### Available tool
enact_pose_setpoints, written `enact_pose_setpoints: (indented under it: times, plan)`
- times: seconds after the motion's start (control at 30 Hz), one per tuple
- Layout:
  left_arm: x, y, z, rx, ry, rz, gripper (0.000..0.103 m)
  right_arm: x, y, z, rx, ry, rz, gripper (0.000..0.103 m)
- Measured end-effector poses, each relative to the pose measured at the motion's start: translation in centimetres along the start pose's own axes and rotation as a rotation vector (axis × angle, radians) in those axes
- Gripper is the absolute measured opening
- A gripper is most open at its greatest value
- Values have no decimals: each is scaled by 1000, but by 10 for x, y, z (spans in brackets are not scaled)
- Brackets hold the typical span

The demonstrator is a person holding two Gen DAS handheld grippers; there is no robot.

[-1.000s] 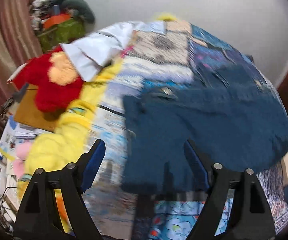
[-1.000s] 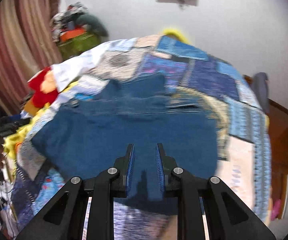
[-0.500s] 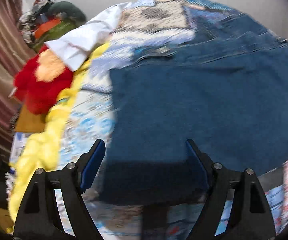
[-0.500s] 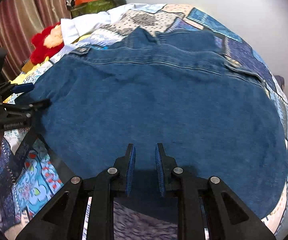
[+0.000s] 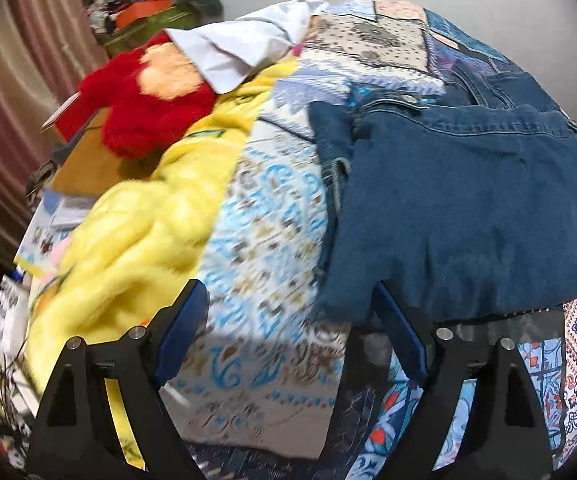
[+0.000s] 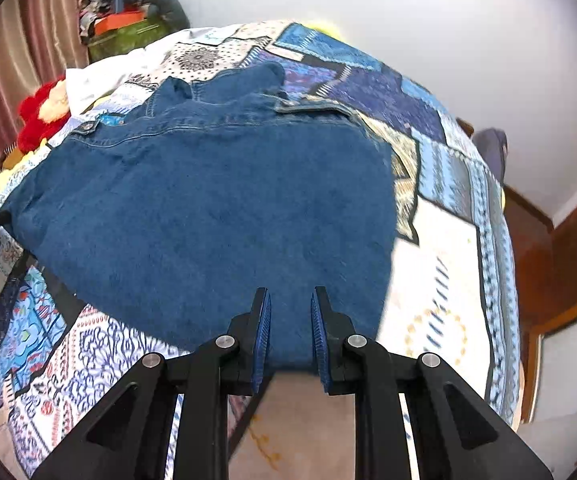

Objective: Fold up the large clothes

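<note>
One denim jacket (image 6: 216, 208) on quilt (image 6: 440, 264), right tongs (image 6: 290, 328) clamping its hem, left tongs (image 5: 288, 332) apart.

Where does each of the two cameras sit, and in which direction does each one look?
Left wrist: sits behind the open left gripper, looking over the patchwork bedspread at the denim garment, yellow blanket and red plush toy.
Right wrist: sits behind the right gripper, fingers close together around the garment's near edge, facing the white wall.
Shared: garment, bedspread, toy.
</note>
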State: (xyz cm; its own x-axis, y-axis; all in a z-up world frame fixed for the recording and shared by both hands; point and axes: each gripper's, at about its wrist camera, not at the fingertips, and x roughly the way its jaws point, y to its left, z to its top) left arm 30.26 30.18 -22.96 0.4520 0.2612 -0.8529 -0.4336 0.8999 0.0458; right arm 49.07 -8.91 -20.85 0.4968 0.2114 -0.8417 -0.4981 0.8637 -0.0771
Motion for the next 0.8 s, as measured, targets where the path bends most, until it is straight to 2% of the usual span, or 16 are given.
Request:
enact_pose_setpoints:
  times: [0.07,0.2,0.37,0.47,0.57,0.7,0.73,0.8]
  plan:
    - [-5,4,-3,-38,12,-34,86,-5,-1,-3,6,5,-22,16]
    - [-15,8,-7,-161,15,-149,87,-17,8,0,-14,-20,-31,16]
    - [-9,-10,-9,-261,45,-318,86,-29,28,13,-27,-74,31,16]
    - [7,-25,-9,-304,86,-360,87,-30,47,21,-37,-96,83,16]
    - [34,-35,-6,-388,156,-382,86,-18,65,28,-52,-78,119,16]
    - [64,-40,-2,-497,208,-479,87,17,85,30,-67,7,154,16]
    - [72,-40,1,-518,224,-523,87,26,88,28,-67,30,158,16]
    - [87,-42,6,-552,250,-588,87,39,91,24,-66,34,152,16]
